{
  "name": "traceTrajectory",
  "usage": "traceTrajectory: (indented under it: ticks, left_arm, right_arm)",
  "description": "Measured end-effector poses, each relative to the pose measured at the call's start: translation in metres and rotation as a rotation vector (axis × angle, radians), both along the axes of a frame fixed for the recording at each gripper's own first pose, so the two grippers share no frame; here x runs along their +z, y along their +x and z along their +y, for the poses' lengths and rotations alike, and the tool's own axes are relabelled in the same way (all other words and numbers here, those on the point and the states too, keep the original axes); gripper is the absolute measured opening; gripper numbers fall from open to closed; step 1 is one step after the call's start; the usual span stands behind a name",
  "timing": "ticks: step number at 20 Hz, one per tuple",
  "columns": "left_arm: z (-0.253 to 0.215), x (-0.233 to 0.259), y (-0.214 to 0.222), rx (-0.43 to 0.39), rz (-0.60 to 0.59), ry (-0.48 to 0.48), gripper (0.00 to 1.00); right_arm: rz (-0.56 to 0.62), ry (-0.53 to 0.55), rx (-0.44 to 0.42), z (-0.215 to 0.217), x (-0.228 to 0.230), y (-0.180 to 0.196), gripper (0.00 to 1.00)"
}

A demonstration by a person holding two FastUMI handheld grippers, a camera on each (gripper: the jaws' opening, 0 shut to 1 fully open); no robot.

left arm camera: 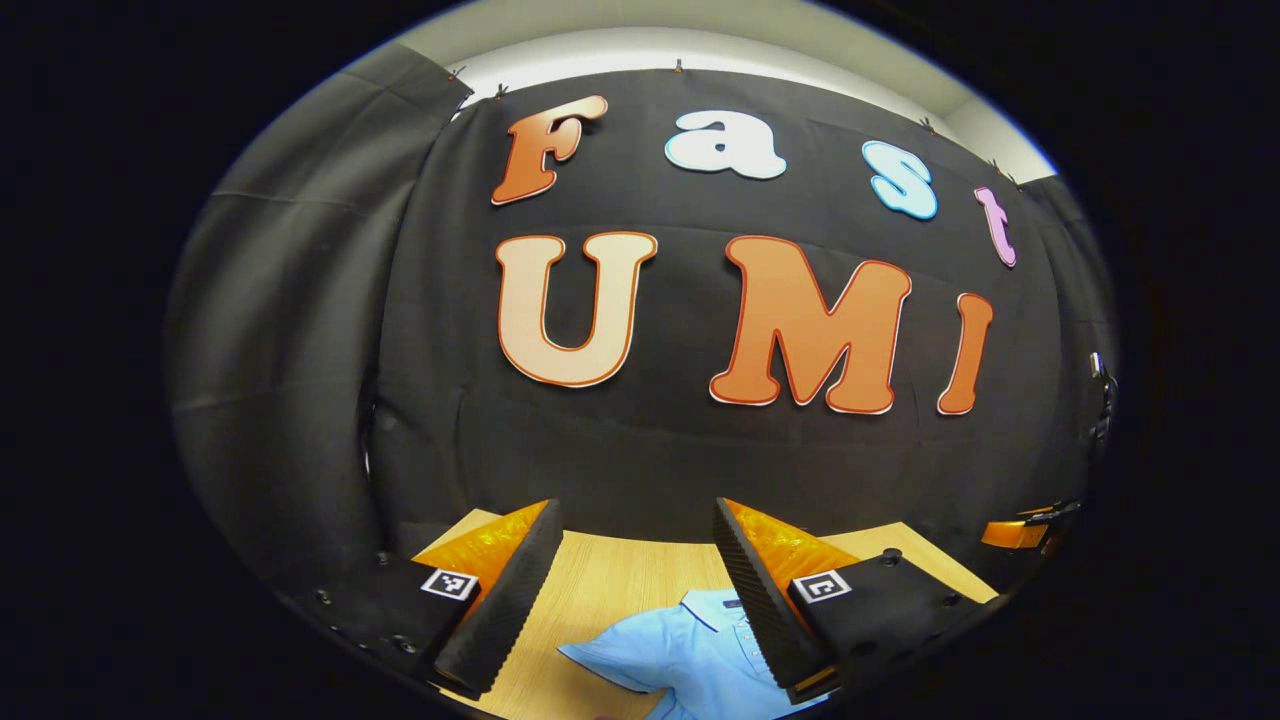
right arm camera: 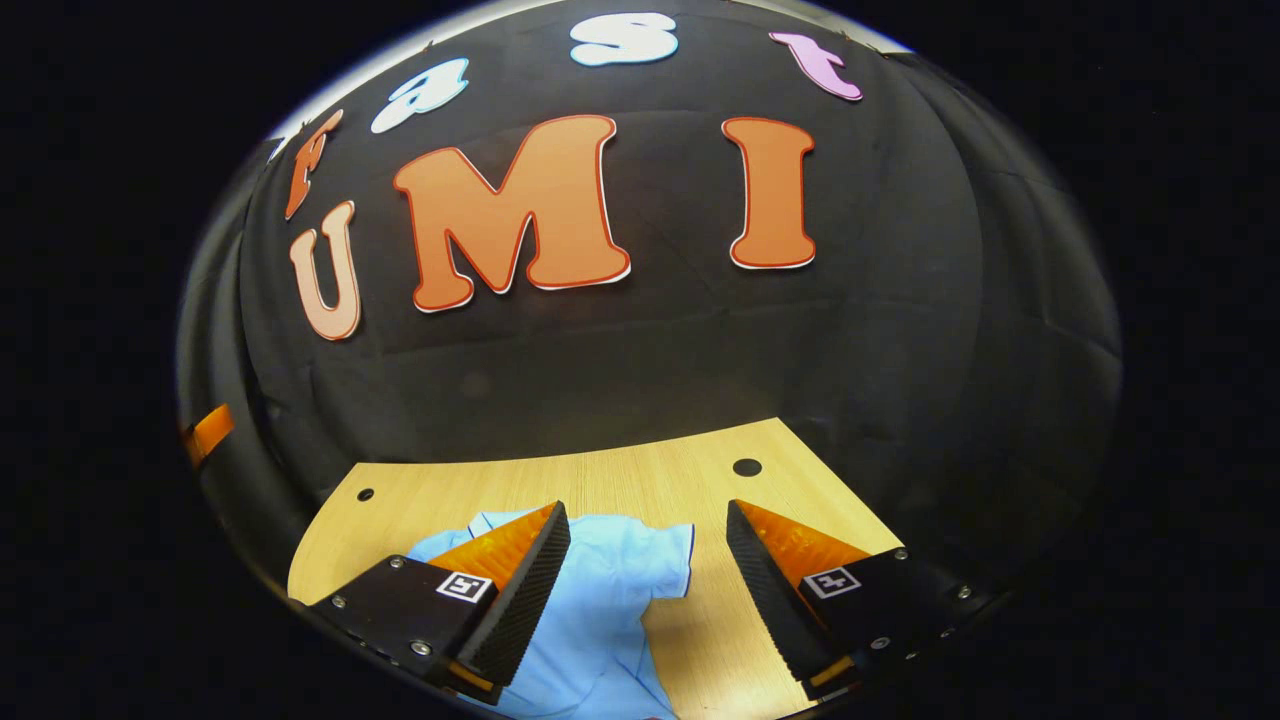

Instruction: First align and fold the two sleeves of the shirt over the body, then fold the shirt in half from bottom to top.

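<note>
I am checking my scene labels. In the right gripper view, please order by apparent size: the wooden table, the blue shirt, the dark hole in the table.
1. Wooden table, largest.
2. Blue shirt, partly hidden behind a finger.
3. Dark hole, clearly smallest.

Recording booth, black cloth walls [left arm camera: 300, 330] (clipped up), wooden table [right arm camera: 640, 480]

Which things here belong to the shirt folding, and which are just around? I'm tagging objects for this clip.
Belongs to the job:
- light blue collared shirt, sleeves still spread
- left gripper, open
- right gripper, open

Just around:
- pale wooden table with small holes
- black cloth booth wall
</note>
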State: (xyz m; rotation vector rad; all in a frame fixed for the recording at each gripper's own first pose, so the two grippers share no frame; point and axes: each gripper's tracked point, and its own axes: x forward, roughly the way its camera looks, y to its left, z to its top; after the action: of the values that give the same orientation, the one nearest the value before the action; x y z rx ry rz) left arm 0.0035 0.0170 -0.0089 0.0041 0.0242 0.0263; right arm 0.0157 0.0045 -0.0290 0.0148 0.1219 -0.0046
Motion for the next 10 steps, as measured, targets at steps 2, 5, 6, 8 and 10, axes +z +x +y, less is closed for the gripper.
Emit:
traceTrajectory:
  ticks: [2, 5, 6, 8, 10]
  left_arm:
    - [0.0, -0.001, 0.002, -0.001, 0.004, 0.004, 0.98]
    - [0.002, -0.004, 0.003, -0.002, 0.011, 0.005, 0.98]
    - [0.003, -0.006, 0.005, -0.001, 0.013, 0.005, 0.98]
    - [0.007, -0.008, 0.006, 0.003, 0.018, 0.001, 0.98]
    - [0.01, -0.012, 0.008, 0.005, 0.027, -0.005, 0.98]
  right_arm:
    - [0.058, 0.008, -0.008, -0.002, -0.012, 0.006, 0.97]
    - [0.133, 0.023, -0.027, -0.008, -0.024, 0.022, 0.98]
    - [0.162, 0.025, -0.03, -0.009, -0.027, 0.027, 0.97]
    - [0.226, 0.022, -0.032, -0.014, -0.034, 0.042, 0.97]
    - [0.314, 0.029, -0.013, -0.014, -0.049, 0.057, 0.97]
